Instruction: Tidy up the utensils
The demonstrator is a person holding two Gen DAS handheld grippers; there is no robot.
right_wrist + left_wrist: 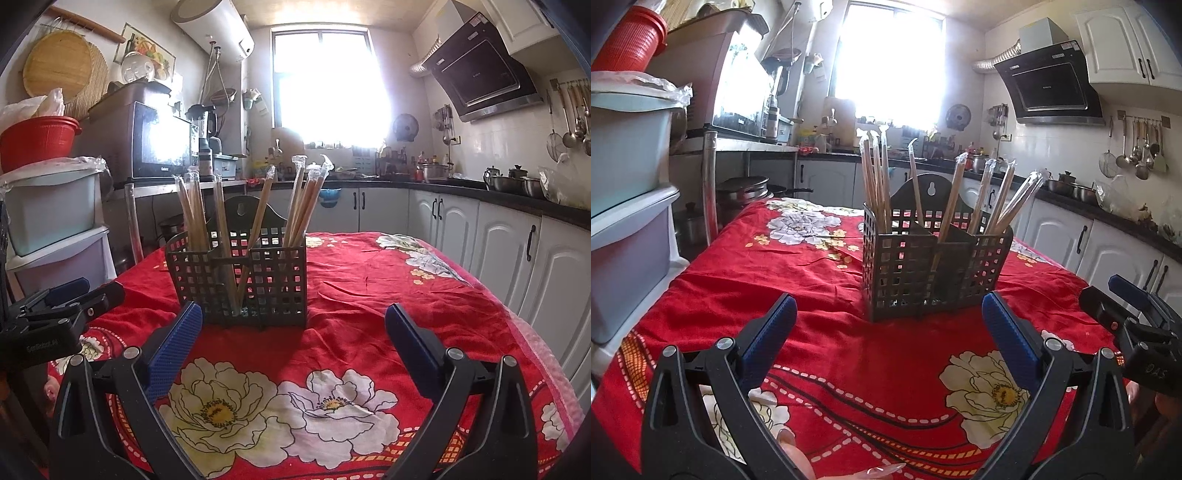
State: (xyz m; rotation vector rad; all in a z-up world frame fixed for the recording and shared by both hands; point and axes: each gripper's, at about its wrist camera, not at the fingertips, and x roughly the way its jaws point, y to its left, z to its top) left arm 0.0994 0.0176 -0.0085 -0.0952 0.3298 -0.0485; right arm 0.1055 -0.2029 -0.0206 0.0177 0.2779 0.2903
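A dark grid utensil basket [905,273] stands upright on the red flowered tablecloth [775,266]; it also shows in the right wrist view [280,288]. Several wrapped wooden chopsticks [877,177] stand in its compartments, also in the right wrist view [306,199]. My left gripper [889,321] is open and empty, just in front of the basket. My right gripper [293,332] is open and empty, in front of the basket and to its right. The right gripper's body shows at the right edge of the left wrist view [1134,321]; the left gripper's body shows at the left edge of the right wrist view [55,310].
Stacked plastic drawers [624,206] and a red colander [37,140] stand left of the table. White kitchen cabinets [498,251] with a dark counter run along the right and back. A range hood [1052,88] and hanging ladles [1137,147] are on the right wall.
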